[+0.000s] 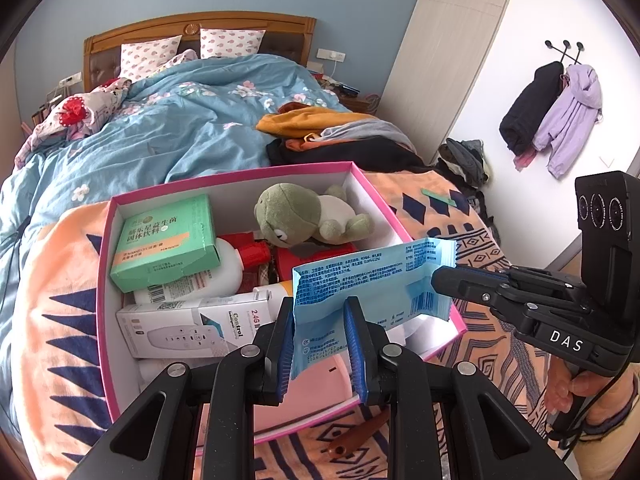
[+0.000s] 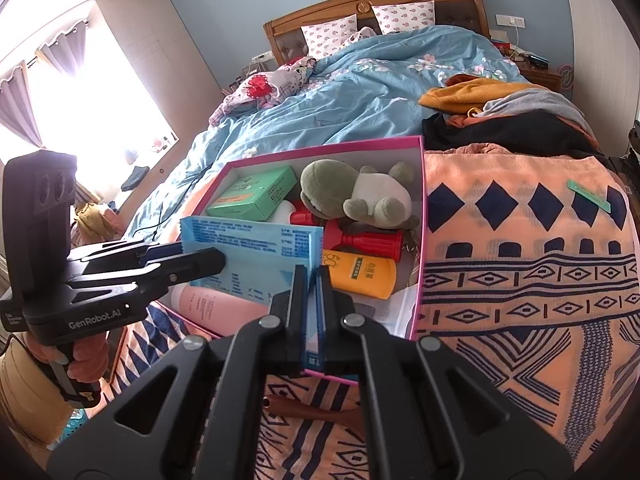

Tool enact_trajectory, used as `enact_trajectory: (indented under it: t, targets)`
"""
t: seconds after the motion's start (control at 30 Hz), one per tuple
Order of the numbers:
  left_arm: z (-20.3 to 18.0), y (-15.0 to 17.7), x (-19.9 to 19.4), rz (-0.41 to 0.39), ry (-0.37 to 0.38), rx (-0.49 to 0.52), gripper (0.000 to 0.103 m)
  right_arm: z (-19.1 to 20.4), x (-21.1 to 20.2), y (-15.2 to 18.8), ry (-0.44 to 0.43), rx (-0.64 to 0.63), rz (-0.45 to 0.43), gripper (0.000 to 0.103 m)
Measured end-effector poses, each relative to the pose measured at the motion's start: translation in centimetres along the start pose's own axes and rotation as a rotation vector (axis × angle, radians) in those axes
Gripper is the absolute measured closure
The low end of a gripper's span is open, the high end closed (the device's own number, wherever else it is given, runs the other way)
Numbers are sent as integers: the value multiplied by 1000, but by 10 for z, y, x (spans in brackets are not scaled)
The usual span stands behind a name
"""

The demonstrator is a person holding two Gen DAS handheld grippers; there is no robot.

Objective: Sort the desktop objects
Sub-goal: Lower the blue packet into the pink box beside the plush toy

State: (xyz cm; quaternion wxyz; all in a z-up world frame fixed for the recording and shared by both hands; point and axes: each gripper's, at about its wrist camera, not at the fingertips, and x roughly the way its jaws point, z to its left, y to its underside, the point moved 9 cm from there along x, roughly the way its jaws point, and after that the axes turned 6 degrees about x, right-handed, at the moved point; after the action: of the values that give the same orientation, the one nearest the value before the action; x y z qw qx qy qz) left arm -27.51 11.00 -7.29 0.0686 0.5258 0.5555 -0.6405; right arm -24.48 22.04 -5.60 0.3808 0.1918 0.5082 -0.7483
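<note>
A bed under a blue quilt fills the room, and a peach blanket with navy patterns covers its near end. On the blanket sits an open pink box, its far wall close to a heap of clothes. Inside the box, a plush frog lies in the far right corner, a green carton leans in the far left corner on a white bottle, and a white remote-control carton lies along the near left side. A red item and a yellow tube lie near the right wall, and a pink bottle rests by the near left corner. Above the near part of the box, both grippers share a blue wipes pack. The left gripper has its fingers on either side of the pack's near end, with a small gap showing at the right pad. The right gripper is clamped narrowly on the pack's other end. A brown spoon-like piece lies on the blanket just outside the box's near wall, and a green strip lies toward the blanket's far right edge.
</note>
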Motion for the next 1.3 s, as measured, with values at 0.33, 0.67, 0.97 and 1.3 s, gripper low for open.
enact_trajectory:
  t: [0.33, 0.67, 0.97, 1.3]
  targets:
    - [2, -2, 8, 11, -4, -1, 79, -6, 10, -2, 13, 6, 13, 98]
    - [4, -4, 17, 23, -8, 2, 79, -14, 20, -3, 31, 11, 26, 98]
    - [7, -5, 24, 30, -13, -6, 79, -19, 30, -6, 52, -3, 44, 98]
    - [11, -5, 34, 44, -20, -11, 79, -22, 37, -8, 66, -11, 55, 98]
